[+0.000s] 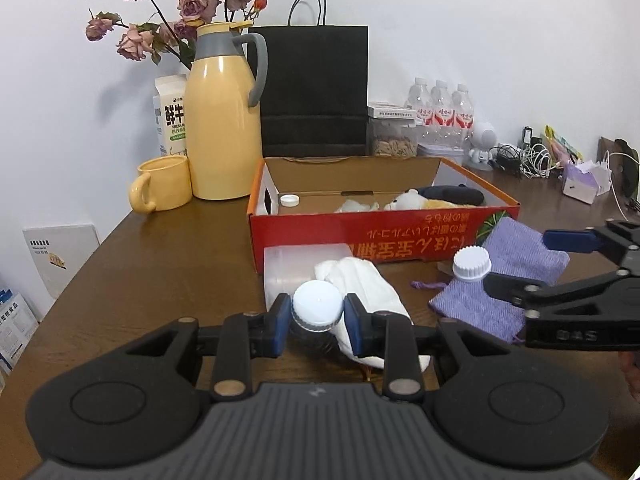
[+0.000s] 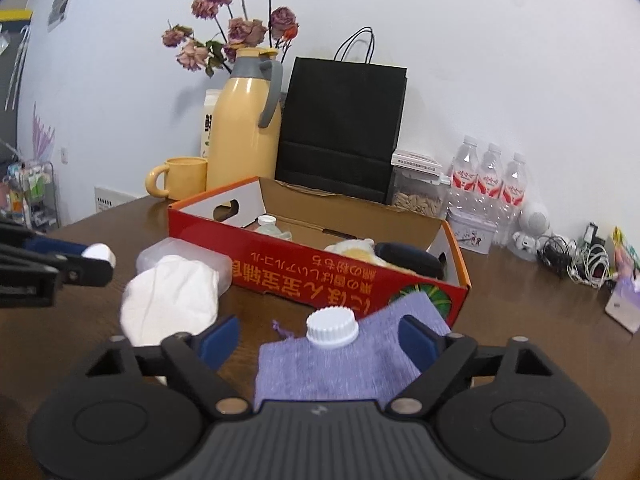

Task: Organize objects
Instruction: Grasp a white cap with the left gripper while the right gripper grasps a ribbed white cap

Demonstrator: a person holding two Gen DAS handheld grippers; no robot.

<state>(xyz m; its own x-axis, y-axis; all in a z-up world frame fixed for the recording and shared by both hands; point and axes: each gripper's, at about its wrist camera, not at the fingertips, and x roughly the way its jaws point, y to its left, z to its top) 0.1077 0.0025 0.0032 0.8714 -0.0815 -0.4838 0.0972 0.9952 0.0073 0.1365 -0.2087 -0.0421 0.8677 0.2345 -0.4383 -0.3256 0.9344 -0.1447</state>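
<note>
My left gripper is shut on the neck of a clear bottle with a pale blue cap, held just above the brown table in front of a white cloth. The right wrist view shows the same gripper at the left edge. My right gripper is open around a white ribbed cap that rests against a purple knitted pouch. Its blue pads stand clear of the cap on both sides. An open red cardboard box lies behind, with a plush toy, a dark item and a small white-capped bottle inside.
A clear plastic container lies against the box front, under the cloth. Behind the box stand a yellow jug, a yellow mug, a milk carton, a black paper bag, water bottles and tangled cables.
</note>
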